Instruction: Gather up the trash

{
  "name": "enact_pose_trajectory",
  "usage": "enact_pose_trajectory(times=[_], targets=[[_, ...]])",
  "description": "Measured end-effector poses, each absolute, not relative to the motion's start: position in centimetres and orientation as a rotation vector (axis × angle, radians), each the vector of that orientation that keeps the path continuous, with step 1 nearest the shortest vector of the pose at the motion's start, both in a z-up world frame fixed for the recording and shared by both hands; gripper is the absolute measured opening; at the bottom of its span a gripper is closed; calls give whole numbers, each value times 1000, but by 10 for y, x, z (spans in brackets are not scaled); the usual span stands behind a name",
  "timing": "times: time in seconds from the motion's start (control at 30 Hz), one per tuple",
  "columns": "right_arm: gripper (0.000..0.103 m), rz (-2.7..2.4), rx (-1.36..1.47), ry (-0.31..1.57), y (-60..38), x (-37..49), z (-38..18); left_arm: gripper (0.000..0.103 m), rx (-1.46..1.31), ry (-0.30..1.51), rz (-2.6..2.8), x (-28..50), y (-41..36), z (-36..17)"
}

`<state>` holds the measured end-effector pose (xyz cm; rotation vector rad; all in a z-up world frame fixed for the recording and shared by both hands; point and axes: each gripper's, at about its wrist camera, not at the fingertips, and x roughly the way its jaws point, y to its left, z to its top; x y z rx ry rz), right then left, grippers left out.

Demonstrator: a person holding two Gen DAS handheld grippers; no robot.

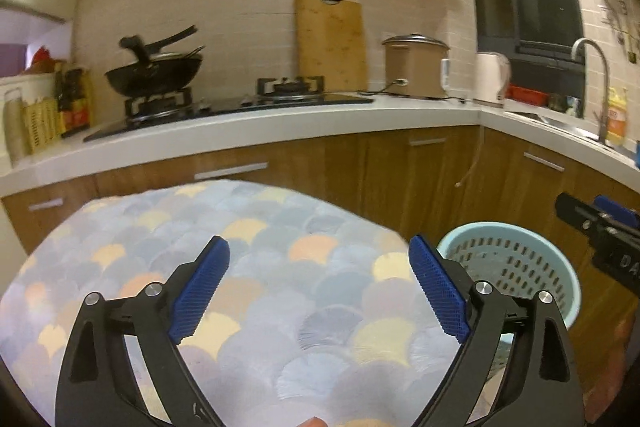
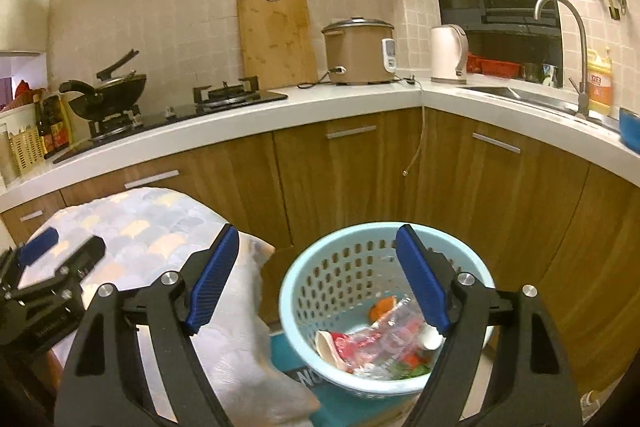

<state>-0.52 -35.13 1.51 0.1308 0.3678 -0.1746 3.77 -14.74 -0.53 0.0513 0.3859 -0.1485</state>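
Note:
A light blue perforated basket [image 2: 320, 275] stands on the floor by the cloth-covered table [image 2: 140, 231]. It holds trash [image 2: 380, 341]: crumpled clear plastic, red wrappers, a paper cup and an orange scrap. My right gripper [image 2: 316, 275] is open and empty, hovering above the basket's left rim. My left gripper [image 1: 320, 287] is open and empty above the table [image 1: 260, 247], with the basket [image 1: 516, 263] to its right. The right gripper's body shows at the right edge of the left wrist view [image 1: 600, 235]. The left gripper shows at the left edge of the right wrist view [image 2: 60, 267].
Wooden cabinets [image 2: 340, 179] under a white counter [image 2: 360, 95] run close behind the table and basket. On the counter are a wok [image 2: 108, 95], a stove, a cutting board [image 2: 276, 39], a rice cooker [image 2: 360, 51], a kettle [image 2: 448, 55] and a sink with tap [image 2: 560, 39].

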Motion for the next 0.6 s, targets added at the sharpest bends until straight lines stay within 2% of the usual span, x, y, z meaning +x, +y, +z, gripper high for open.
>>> enact_pose_trajectory(times=[0.6], targets=[[76,-150,41,336,-308,5,25,89,53,386,-119,40,-137,-5]])
